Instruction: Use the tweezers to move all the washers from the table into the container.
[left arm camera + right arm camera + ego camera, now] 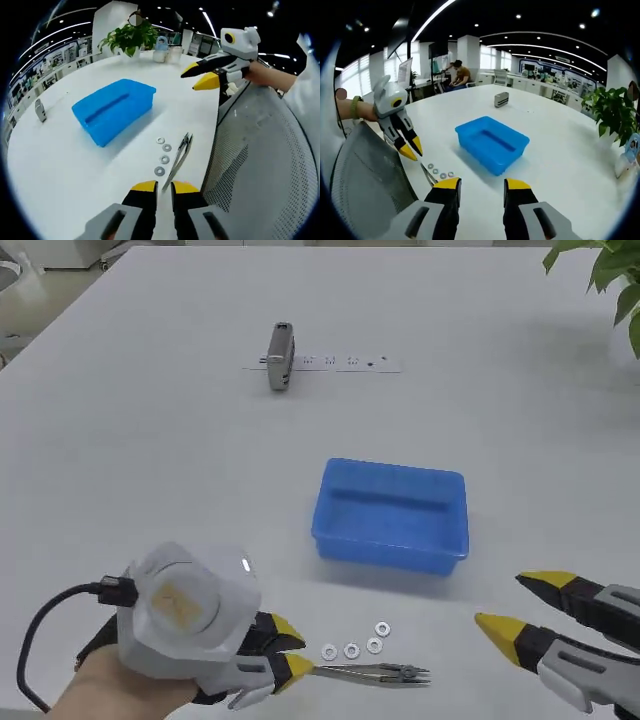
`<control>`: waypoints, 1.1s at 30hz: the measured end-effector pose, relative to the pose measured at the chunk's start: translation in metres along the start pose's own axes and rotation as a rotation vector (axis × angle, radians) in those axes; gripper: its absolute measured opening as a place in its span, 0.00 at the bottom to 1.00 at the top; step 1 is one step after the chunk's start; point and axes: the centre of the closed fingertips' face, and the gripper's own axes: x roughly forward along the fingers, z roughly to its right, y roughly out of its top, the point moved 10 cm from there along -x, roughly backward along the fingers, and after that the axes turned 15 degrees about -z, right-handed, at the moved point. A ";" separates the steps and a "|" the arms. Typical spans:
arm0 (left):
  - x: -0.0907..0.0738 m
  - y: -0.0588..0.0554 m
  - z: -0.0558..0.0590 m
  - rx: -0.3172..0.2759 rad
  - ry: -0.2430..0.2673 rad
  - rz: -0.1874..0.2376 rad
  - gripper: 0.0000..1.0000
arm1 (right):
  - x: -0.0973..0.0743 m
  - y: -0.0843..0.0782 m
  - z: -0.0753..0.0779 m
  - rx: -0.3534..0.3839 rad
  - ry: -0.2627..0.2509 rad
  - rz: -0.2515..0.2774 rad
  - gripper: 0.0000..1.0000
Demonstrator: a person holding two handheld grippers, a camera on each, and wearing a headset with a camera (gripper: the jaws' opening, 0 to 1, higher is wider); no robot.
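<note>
Several small metal washers (352,649) lie in a short row on the white table, just in front of the blue container (390,515). Silver tweezers (375,672) lie flat on the table beside them. My left gripper (292,647) is open with its jaws close together, and the tweezers' near end lies at its lower tip. In the left gripper view the tweezers (179,156) run up from the gap of that gripper (165,186), with the washers (164,152) to their left. My right gripper (515,602) hovers open to the right of the washers, holding nothing.
A small grey device (281,356) stands on a white strip (335,363) at the far side of the table. Plant leaves (612,280) hang over the far right corner. A grey mesh chair back (250,150) is close to the table's near edge.
</note>
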 end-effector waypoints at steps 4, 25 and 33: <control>0.007 0.002 0.001 0.072 0.007 -0.045 0.05 | 0.001 -0.001 0.001 0.002 0.000 -0.009 0.31; 0.009 0.015 0.008 0.366 0.058 -0.141 0.00 | 0.005 -0.001 0.000 -0.015 -0.006 -0.031 0.31; -0.015 0.022 0.014 0.343 0.069 -0.083 0.00 | 0.005 -0.001 -0.001 -0.022 -0.004 -0.029 0.31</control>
